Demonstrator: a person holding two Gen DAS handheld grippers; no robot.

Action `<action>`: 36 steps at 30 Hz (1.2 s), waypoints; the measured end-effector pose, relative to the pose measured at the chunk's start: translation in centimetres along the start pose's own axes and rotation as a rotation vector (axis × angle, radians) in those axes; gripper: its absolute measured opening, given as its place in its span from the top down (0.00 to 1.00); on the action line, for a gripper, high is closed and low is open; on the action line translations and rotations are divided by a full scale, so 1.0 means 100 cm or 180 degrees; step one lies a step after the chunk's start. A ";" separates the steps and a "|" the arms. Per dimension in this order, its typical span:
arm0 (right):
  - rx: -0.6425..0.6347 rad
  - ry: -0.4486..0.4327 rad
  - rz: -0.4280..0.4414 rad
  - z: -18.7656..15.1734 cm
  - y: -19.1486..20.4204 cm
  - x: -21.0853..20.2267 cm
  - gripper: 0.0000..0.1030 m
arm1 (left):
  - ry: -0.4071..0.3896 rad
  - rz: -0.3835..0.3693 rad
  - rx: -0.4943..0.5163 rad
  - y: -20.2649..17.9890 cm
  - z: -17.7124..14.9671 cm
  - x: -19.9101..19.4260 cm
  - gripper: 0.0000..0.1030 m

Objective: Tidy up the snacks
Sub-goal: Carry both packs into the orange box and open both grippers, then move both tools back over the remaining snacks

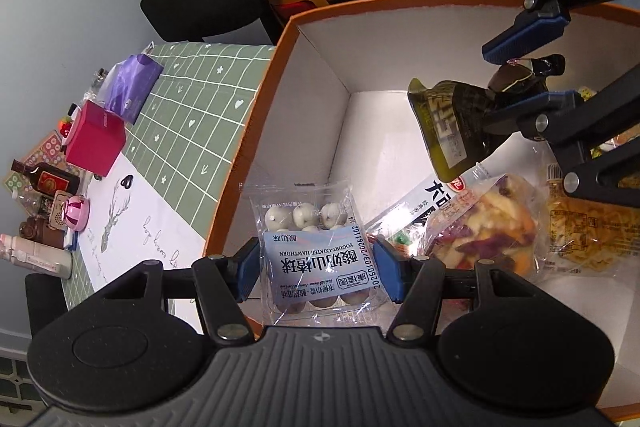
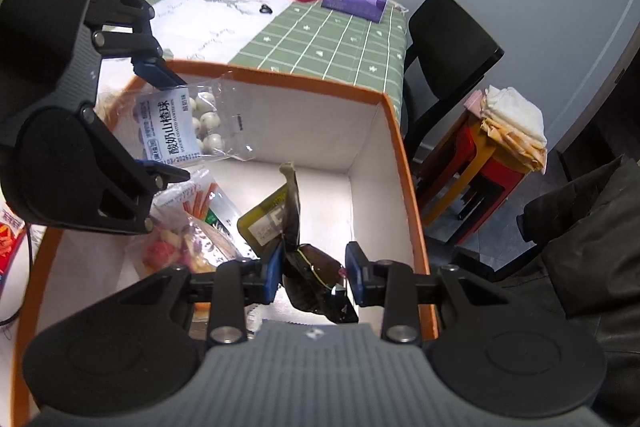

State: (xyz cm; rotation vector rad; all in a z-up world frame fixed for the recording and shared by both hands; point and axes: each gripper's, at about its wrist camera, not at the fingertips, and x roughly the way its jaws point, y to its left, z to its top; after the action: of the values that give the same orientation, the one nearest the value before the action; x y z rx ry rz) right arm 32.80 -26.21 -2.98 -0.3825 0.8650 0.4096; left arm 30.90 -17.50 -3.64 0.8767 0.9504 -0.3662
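Both hands are hovering over the big orange box [image 1: 256, 115]. The left gripper [image 1: 316, 267] is clamping the hawthorn ball pack [image 1: 316, 259] wide; the right gripper [image 2: 314, 273], nearly closed, is pinching an olive pouch [image 2: 276, 215] dangling lengthwise straight above bare floor.

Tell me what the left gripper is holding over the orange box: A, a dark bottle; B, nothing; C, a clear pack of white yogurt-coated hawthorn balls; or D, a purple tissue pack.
C: the left gripper pinches the clear hawthorn ball pack between its blue pads, above the orange box.
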 end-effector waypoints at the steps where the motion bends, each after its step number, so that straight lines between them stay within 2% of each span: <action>1: -0.0010 0.0015 0.0000 0.000 0.001 0.002 0.69 | 0.0000 -0.0010 0.0011 0.000 0.000 0.001 0.33; 11: -0.0040 0.0180 -0.0011 0.001 0.002 0.023 0.69 | 0.0139 -0.0091 0.0087 -0.005 -0.003 0.015 0.32; 12: -0.0022 0.0165 0.0034 0.001 0.002 0.022 0.64 | 0.0147 -0.0101 0.0075 -0.003 -0.003 0.016 0.31; 14: -0.0007 0.0150 0.0045 0.003 0.002 0.020 0.63 | 0.0146 -0.0120 0.0031 0.000 -0.004 0.016 0.27; 18: -0.0020 0.0118 0.0023 0.003 0.004 0.015 0.56 | 0.0130 -0.0191 -0.0009 0.004 -0.006 0.014 0.26; 23: 0.0011 0.0070 -0.0032 0.006 0.007 0.006 0.42 | -0.0021 -0.0174 -0.0165 0.013 -0.007 0.001 0.19; 26: -0.0008 0.0037 -0.0054 0.007 0.010 -0.003 0.39 | -0.0134 -0.0177 -0.0292 0.021 -0.007 -0.011 0.18; 29: -0.0028 -0.0037 -0.0068 0.008 0.015 -0.015 0.32 | -0.0214 -0.0184 -0.0368 0.027 -0.012 -0.025 0.18; 36: 0.0075 -0.0291 -0.0013 0.009 0.035 -0.048 0.21 | -0.0213 -0.0139 -0.0634 0.041 -0.035 -0.057 0.18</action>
State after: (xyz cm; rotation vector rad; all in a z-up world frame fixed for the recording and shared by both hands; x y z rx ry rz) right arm 28.87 -23.71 0.75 -0.3411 0.7792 0.4098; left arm 28.37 -12.77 2.03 0.6595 0.9280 -0.3300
